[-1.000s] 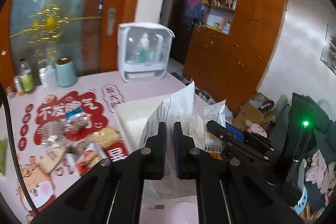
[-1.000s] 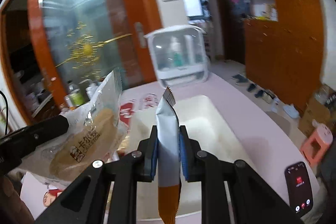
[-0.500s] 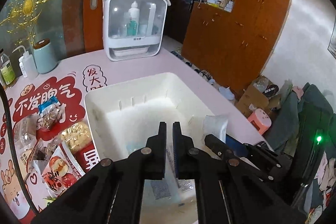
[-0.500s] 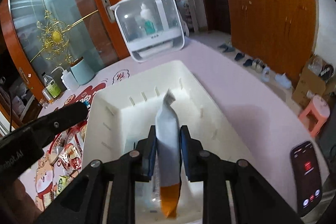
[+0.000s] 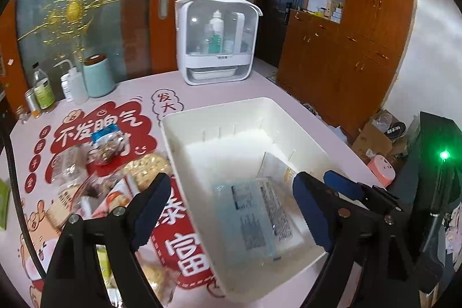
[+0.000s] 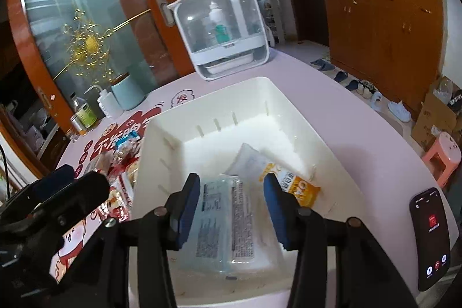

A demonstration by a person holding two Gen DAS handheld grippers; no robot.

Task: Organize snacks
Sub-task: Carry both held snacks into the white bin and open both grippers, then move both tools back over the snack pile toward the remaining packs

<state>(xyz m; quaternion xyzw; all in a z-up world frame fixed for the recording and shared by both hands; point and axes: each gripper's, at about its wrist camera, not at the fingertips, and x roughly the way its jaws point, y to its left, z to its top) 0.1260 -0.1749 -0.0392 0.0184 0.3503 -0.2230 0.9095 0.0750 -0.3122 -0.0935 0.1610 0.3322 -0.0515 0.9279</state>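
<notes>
white bin: two snack packets inside; loose snacks left of bin remain; left claw and right claw just opened, empty.

Right gripper, jaws just opening, empty above packets in white bin.

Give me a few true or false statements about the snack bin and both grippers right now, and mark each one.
1. Two snack packets lie inside the white bin. True.
2. The right gripper grips the orange-ended packet. False: its jaws have just been opening and hold nothing.
3. The left gripper stands wide open. True.
4. The phone lies in the bin. False: it rests on the table beside it.
5. No snacks remain outside the bin. False: a snack pile sits beside it.
</notes>
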